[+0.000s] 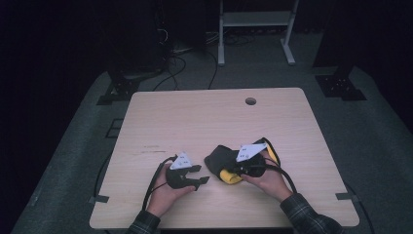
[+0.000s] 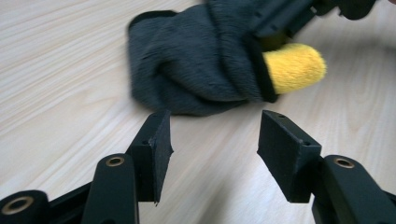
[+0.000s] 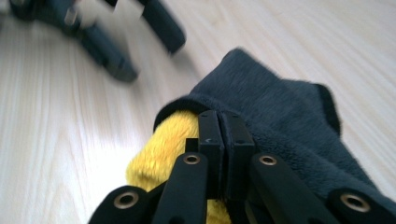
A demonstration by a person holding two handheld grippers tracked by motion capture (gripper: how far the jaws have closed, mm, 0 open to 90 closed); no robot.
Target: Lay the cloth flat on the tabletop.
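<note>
The right tool [image 3: 219, 140] pinches the grey-and-yellow cloth [image 2: 196, 60]; the left tool [image 2: 212, 135], jaws wide at nine o'clock, likely must next grab its near edge.

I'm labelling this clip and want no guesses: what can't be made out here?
- Right gripper: jaws shut at the grey cloth; whether fabric is pinched is hidden.
- Yellow cloth: mostly covered by the grey one.
- Left gripper: blurred in the right gripper view.
</note>
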